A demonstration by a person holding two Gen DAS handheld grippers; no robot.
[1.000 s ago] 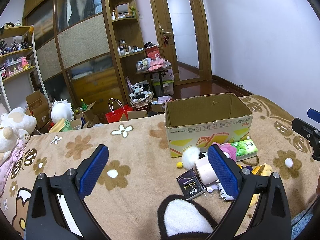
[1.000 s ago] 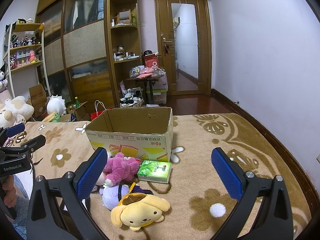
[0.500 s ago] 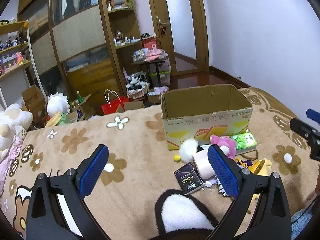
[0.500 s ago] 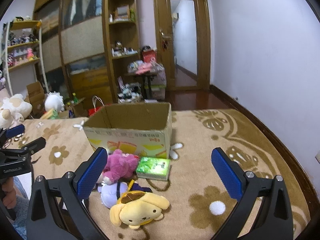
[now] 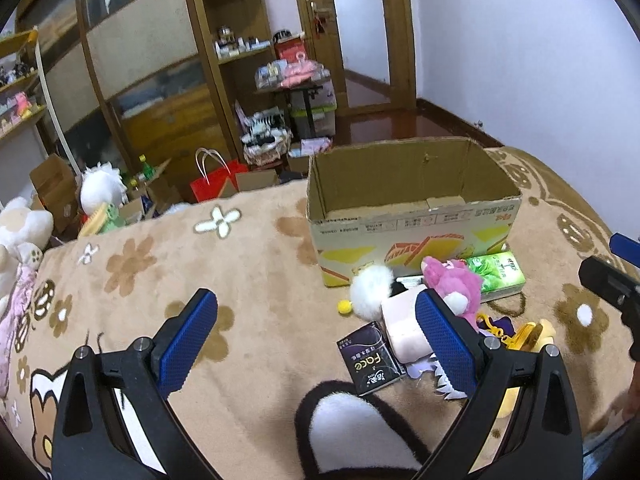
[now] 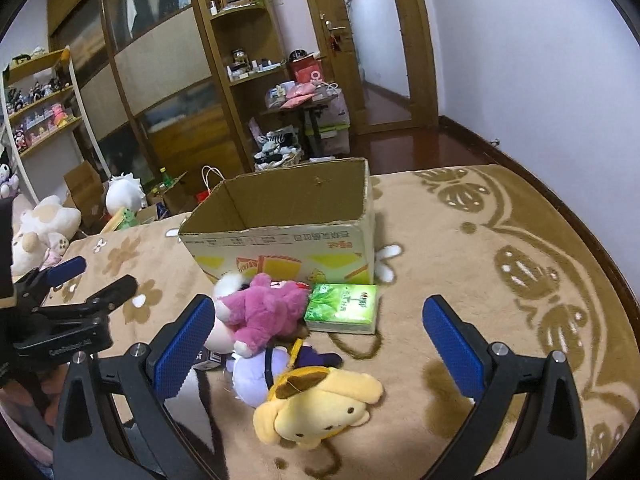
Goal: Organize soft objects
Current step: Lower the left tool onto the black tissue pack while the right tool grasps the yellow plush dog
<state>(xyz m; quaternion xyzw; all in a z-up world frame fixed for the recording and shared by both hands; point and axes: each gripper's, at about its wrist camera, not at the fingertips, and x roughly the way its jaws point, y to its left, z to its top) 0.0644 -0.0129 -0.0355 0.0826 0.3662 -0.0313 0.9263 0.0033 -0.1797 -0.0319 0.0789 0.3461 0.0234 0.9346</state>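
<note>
An open, empty cardboard box [image 5: 416, 216] [image 6: 280, 240] stands on the tan flowered blanket. In front of it lies a pile: a pink plush [image 6: 264, 312] [image 5: 452, 284], a yellow dog plush [image 6: 320, 404], a lilac plush [image 6: 248, 376], a green tissue pack [image 6: 342, 308] [image 5: 498, 272], a white fluffy ball [image 5: 370, 290], a pink pack [image 5: 404, 332] and a black "Face" pack [image 5: 370, 358]. My left gripper [image 5: 316, 344] is open and empty, left of the pile. My right gripper [image 6: 316, 344] is open and empty, above the plush pile.
The blanket's far edge [image 5: 160, 216] drops to a floor cluttered with a red bag [image 5: 214, 182], boxes and plush toys. A wooden wardrobe [image 6: 160, 80] and a door [image 6: 380, 40] stand behind. A black-and-white plush ear [image 5: 352, 428] lies close under the left gripper.
Both views have tilted downward and come a little closer to the box and the pile. Both grippers stayed open. No object on the blanket has moved.
</note>
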